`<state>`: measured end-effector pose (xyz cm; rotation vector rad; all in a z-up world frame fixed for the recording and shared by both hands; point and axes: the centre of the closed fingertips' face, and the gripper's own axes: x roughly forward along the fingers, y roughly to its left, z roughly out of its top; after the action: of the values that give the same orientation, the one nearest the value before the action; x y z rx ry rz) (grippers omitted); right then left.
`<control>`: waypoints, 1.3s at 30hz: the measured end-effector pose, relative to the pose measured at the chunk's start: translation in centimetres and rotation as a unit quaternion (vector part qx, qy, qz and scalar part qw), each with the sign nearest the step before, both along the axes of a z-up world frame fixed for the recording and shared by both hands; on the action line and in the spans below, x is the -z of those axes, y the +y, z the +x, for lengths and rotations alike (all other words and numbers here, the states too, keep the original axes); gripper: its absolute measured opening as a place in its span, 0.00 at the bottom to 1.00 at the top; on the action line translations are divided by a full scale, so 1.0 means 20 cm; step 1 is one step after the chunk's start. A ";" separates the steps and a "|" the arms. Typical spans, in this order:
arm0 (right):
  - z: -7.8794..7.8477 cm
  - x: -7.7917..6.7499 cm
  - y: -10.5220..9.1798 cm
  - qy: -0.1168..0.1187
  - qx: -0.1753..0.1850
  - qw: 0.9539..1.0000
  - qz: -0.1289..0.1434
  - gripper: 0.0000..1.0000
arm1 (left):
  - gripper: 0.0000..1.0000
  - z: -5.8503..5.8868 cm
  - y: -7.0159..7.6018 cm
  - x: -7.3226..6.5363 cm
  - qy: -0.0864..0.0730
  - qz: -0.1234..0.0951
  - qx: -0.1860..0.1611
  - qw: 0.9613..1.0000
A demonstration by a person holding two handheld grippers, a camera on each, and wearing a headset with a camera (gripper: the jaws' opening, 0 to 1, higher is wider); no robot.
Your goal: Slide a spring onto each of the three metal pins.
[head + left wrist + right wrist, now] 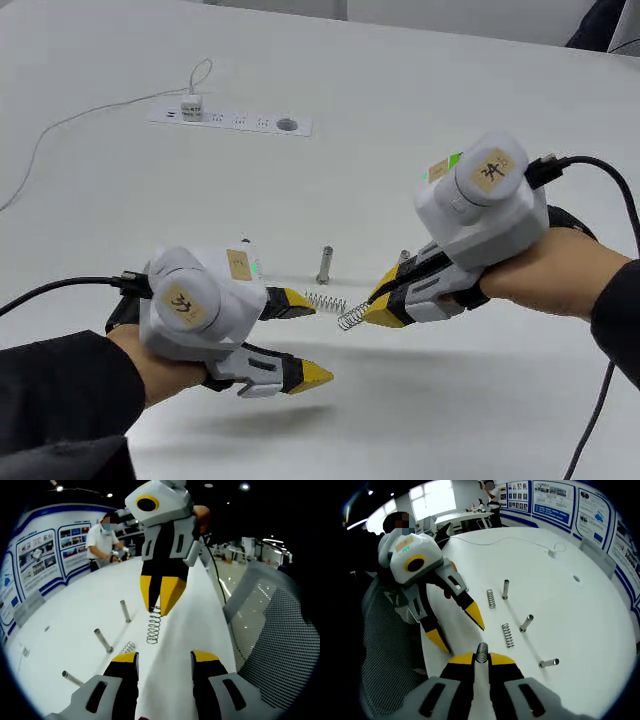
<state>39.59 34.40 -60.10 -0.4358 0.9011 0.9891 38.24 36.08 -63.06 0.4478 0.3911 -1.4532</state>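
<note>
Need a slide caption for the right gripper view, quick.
Right hand-held gripper pinches one spring; left hand-held gripper open opposite; three bare pins and two springs sit on the table.

I count three pins in the right gripper view: one pin at the centre, another pin just right of centre, a last pin at the lower right. Springs, three too: one spring left of the top pin, a second spring below it, a third spring at bottom centre, nipped in my right tool. Tools, two: my left tool is the other. In the head view, upper left, one power strip lies on the counter.
</note>
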 end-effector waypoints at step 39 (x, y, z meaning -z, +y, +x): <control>-0.03 -0.06 0.13 -0.017 -0.024 0.999 0.027 0.14 | 0.10 0.01 -0.06 -0.09 0.032 -0.069 -0.039 0.996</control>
<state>38.93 37.02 -58.91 -0.4293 0.8343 1.0453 38.53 34.78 -61.35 0.2727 0.3528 -1.4100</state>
